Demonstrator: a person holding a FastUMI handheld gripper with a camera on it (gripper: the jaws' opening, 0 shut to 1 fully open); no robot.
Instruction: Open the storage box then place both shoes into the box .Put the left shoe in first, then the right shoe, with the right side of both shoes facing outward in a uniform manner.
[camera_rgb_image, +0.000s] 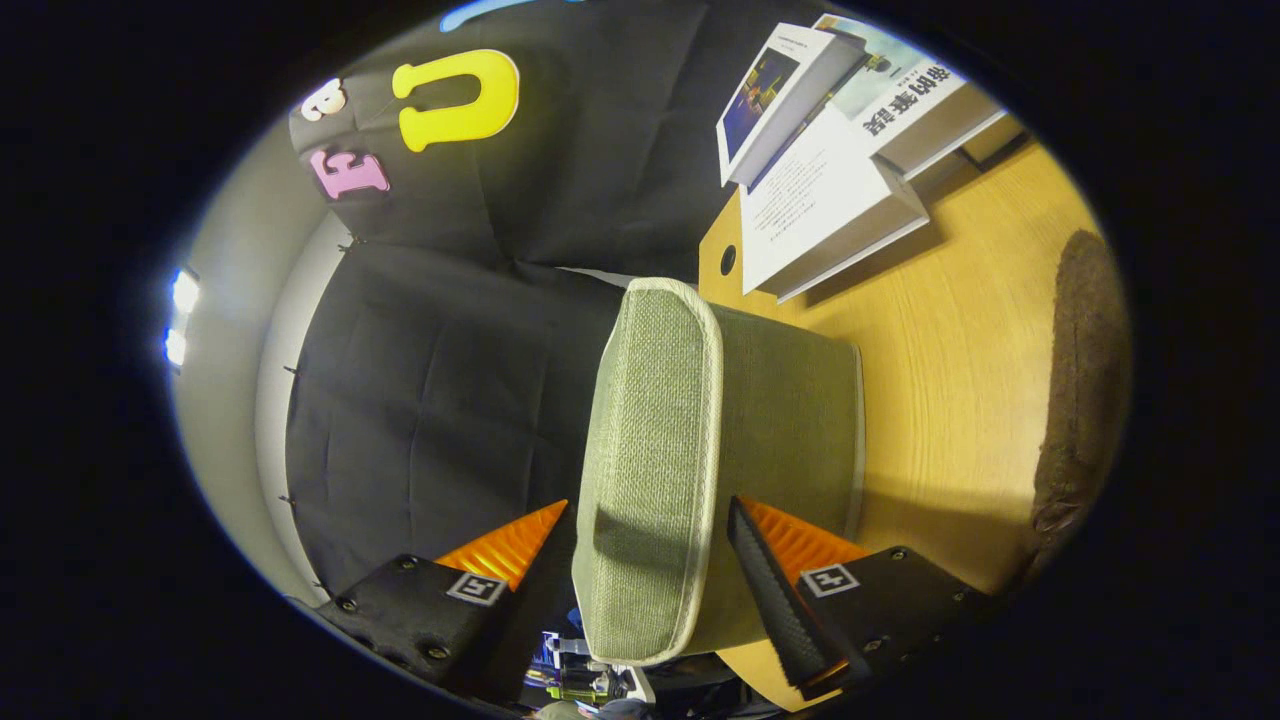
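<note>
A green woven storage box (790, 420) stands on the wooden table (960, 350), and I see it turned sideways. Its lid (650, 420), edged with pale piping, sits on the box. My gripper (648, 503) straddles the near edge of the lid, one finger over the lid's top and the other against the box wall under the lid's rim. The fingers stand wide apart, and a narrow dark gap shows between the top-side finger and the lid. A fuzzy brown shoe (1085, 400) lies on the table beyond the box's far side.
A stack of books (840, 170) lies on the table past the box, near a round cable hole (728, 259). The black booth cloth (440, 400) hangs behind the lid's side. Bare tabletop runs between the box and the shoe.
</note>
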